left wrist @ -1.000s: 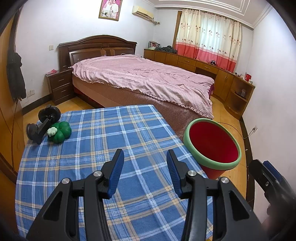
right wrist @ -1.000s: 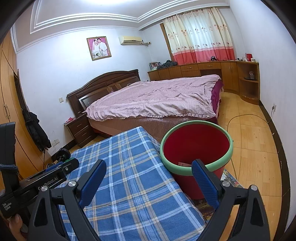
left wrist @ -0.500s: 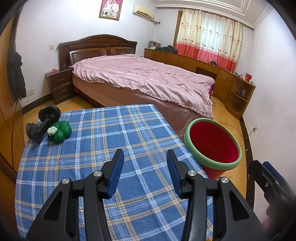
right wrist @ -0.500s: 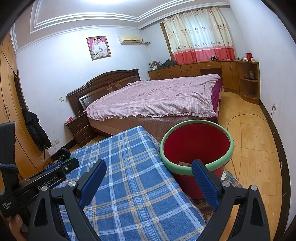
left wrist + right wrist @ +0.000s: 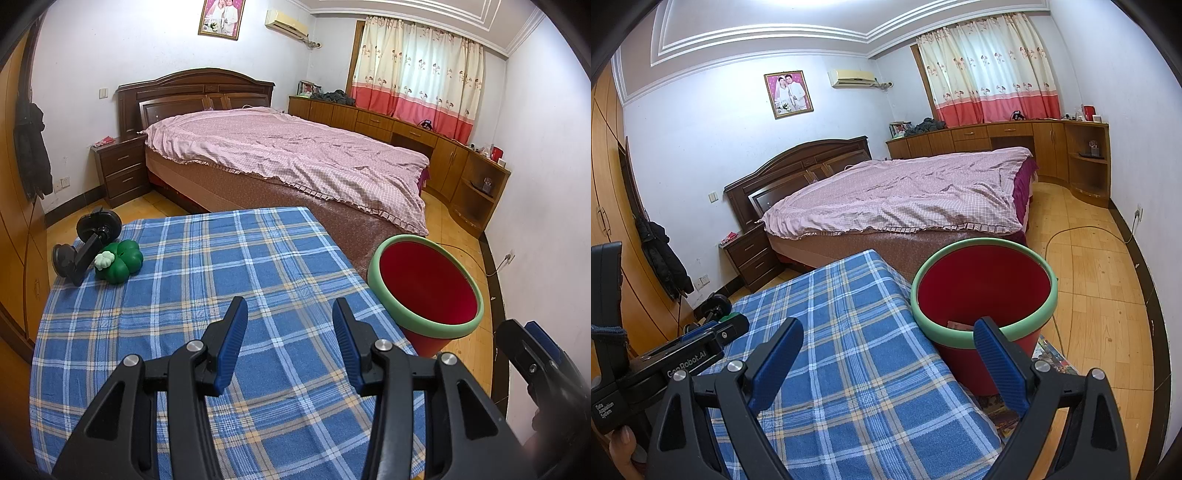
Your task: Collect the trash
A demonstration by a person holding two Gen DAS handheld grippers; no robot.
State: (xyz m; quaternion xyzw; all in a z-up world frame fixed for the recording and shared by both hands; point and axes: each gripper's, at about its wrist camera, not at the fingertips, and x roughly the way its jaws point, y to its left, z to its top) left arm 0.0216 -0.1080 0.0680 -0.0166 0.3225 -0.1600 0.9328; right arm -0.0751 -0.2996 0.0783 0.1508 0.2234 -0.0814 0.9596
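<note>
The table [image 5: 280, 258], covered with a blue checked cloth, is seen almost bare in both wrist views, and no loose paper or wrapper can be found on it. The red bin [image 5: 984, 295] with a green rim stands on the floor just beside the right edge of the table, between the table and the bed [image 5: 905, 195]. Inside the bin, at the bottom near its front wall, a small flat piece of trash [image 5: 958, 325] is visible; what it is exactly cannot be told, as it is partly hidden by the rim. From this it is judged that at least one piece is already collected. At the far left corner of the table only a green toy [image 5: 119, 260] and a black holder [image 5: 85, 245] are lying, touching each other; they do not look like trash, though this is only a judgement. The left gripper [image 5: 286, 345] is held above the middle of the cloth with its jaws apart and nothing between them. The right gripper [image 5: 886, 363] is also held with its jaws wide apart and empty, near the front rim of the bin. The task therefore appears to be close to its end, or already finished, because nothing else to be picked up is shown on the table or on the visible floor.
</note>
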